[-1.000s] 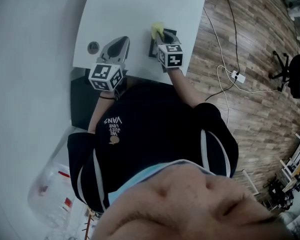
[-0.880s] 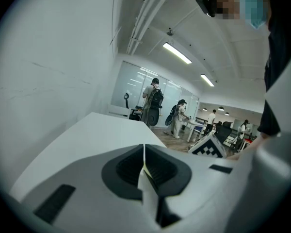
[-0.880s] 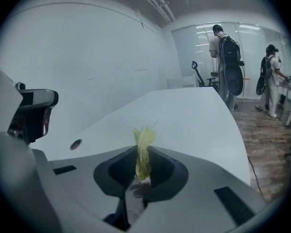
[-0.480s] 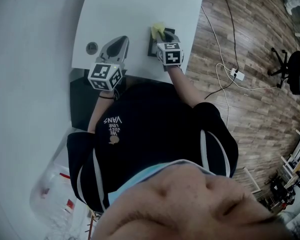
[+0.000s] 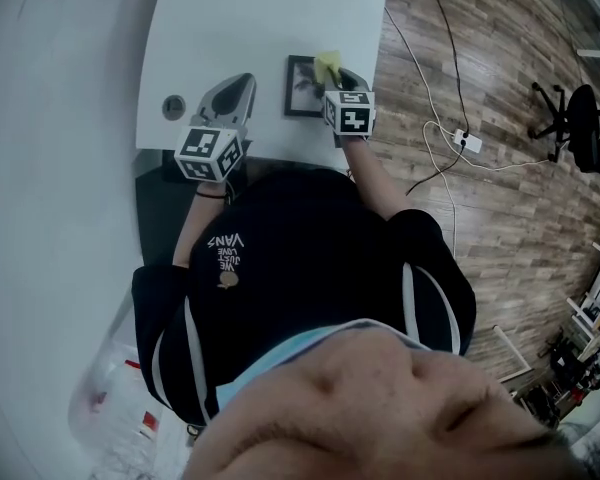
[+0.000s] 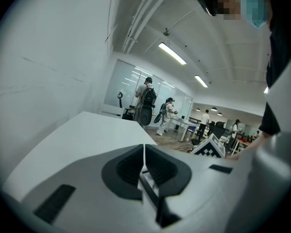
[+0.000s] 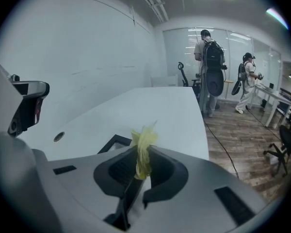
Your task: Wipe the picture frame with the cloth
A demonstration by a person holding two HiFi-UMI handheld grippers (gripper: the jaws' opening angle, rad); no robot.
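Observation:
A small dark picture frame (image 5: 302, 86) lies flat on the white table (image 5: 260, 18) near its front edge; one corner of the frame (image 7: 112, 141) shows just beyond the right jaws. My right gripper (image 5: 332, 70) hovers at the frame's right side, shut on a yellow cloth (image 5: 327, 65) that sticks up between the jaws as a bunched tuft of cloth (image 7: 143, 147). My left gripper (image 5: 232, 93) rests at the table's front left, to the left of the frame, its jaws closed together with nothing between them (image 6: 144, 161).
A round grommet (image 5: 173, 105) sits in the table left of the left gripper. White cables and a power strip (image 5: 470, 145) lie on the wood floor to the right, with an office chair (image 5: 580, 128) beyond. A wall runs along the left.
The right gripper with the cloth has shifted right, off the frame, so that the frame's face now shows to its left. The left gripper has stayed put.

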